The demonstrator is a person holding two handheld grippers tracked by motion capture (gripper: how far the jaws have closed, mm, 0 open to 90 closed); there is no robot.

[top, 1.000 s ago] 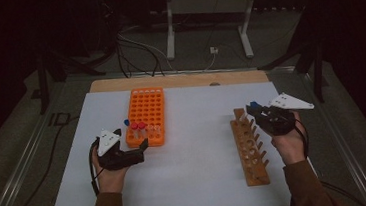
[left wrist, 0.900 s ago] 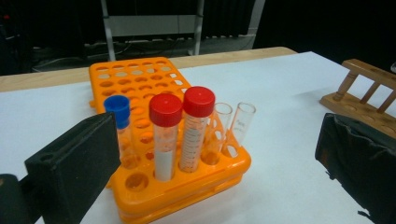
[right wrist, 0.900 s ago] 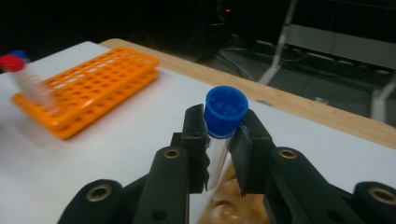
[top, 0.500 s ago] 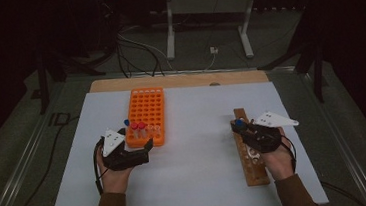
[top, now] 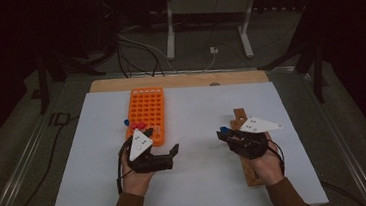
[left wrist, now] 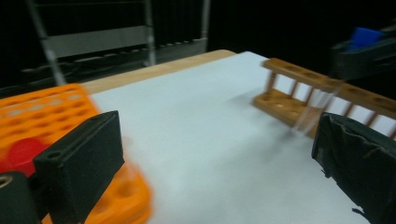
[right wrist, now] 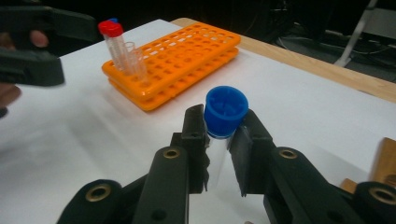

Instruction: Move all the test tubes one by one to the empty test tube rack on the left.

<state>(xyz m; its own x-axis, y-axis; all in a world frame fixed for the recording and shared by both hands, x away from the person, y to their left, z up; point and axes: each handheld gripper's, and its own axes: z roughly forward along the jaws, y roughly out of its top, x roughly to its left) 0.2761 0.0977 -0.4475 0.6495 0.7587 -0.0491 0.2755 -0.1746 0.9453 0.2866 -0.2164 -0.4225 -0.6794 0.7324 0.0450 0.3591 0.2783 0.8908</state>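
The desk has a matt white, paper-like top with a bare wood strip along its far edge. The orange rack looks like smooth moulded plastic; the other rack is brown wood. The clear tube carries a ribbed blue plastic cap, gripped by matt black fingers.

Left gripper: jaws wide apart, empty, near desk's front edge. Right gripper: jaws clamped on blue-capped tube.
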